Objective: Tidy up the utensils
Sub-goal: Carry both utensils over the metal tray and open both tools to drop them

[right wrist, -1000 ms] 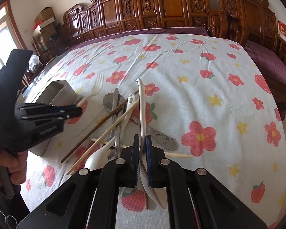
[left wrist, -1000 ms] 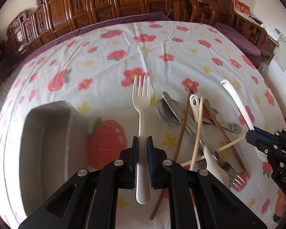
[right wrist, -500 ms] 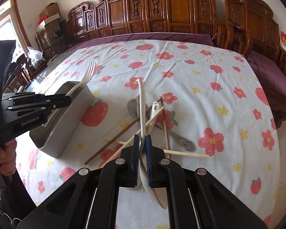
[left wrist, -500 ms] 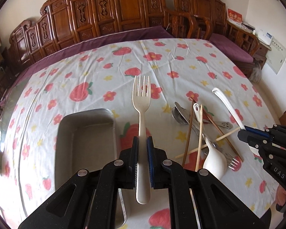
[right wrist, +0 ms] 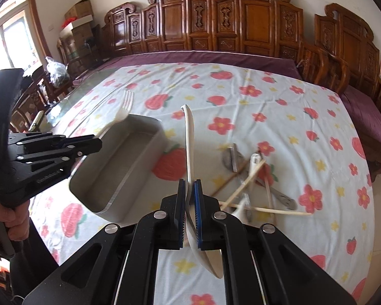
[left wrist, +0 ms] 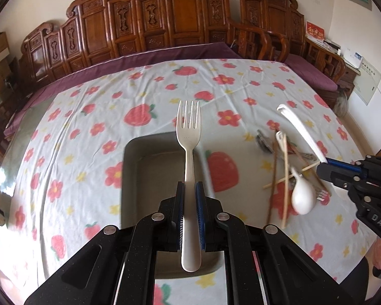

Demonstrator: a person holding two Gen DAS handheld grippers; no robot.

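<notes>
Left wrist view: the left gripper point(left wrist: 189, 198) pinches a cream fork point(left wrist: 189, 137) by its handle, tines forward, above the grey tray point(left wrist: 129, 152). Right gripper point(right wrist: 189, 195) clamps a white spoon point(right wrist: 189, 137), held above the tablecloth point(right wrist: 279, 117).

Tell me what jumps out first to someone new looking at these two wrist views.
The left tool grips a cream plastic fork, held tines-forward above the grey metal tray. The right tool clamps a white spoon by its handle. To the tray's right, a tangled pile of chopsticks and cutlery lies on the strawberry tablecloth.
</notes>
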